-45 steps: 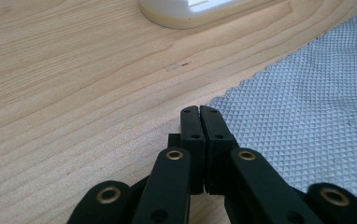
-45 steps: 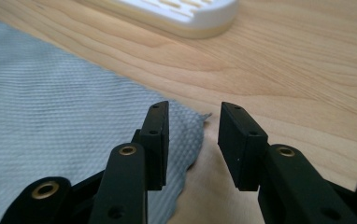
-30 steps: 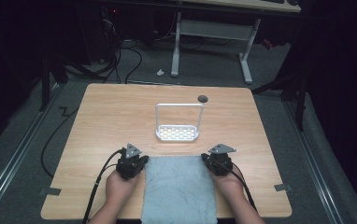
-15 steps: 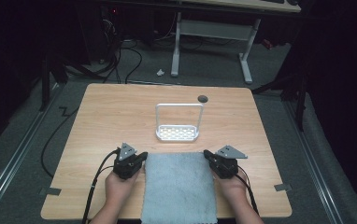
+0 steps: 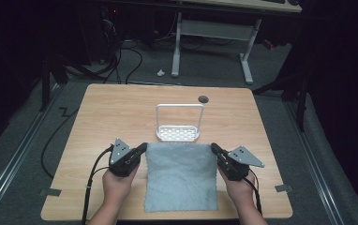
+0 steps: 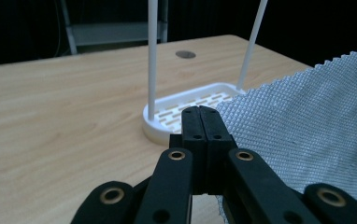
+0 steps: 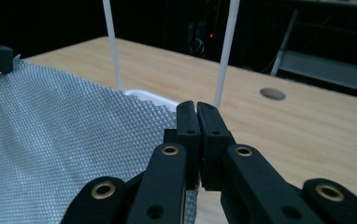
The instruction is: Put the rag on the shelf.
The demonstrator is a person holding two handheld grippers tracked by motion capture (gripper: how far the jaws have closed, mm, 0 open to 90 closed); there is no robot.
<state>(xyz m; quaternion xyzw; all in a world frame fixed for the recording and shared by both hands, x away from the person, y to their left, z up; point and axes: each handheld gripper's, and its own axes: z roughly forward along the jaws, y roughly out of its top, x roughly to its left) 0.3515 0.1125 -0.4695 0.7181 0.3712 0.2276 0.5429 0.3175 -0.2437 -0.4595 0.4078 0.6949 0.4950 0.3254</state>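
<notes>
Pale grey-blue cloth (image 5: 181,176) with diamond waffle texture; white slotted plastic rack (image 5: 178,133); light woodgrain table (image 5: 111,112); black grippers with brass-coloured rivets.

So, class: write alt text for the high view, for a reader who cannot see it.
Two hand-held grippers, left and right, each pinch a far corner of a grey cloth on a wooden table. A white rack stands just beyond it.

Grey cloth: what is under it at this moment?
The cloth is pinched at its far corners by the left gripper and right gripper. Its far edge is lifted off the table, near the white rack. What lies beneath the rest is covered.
</notes>
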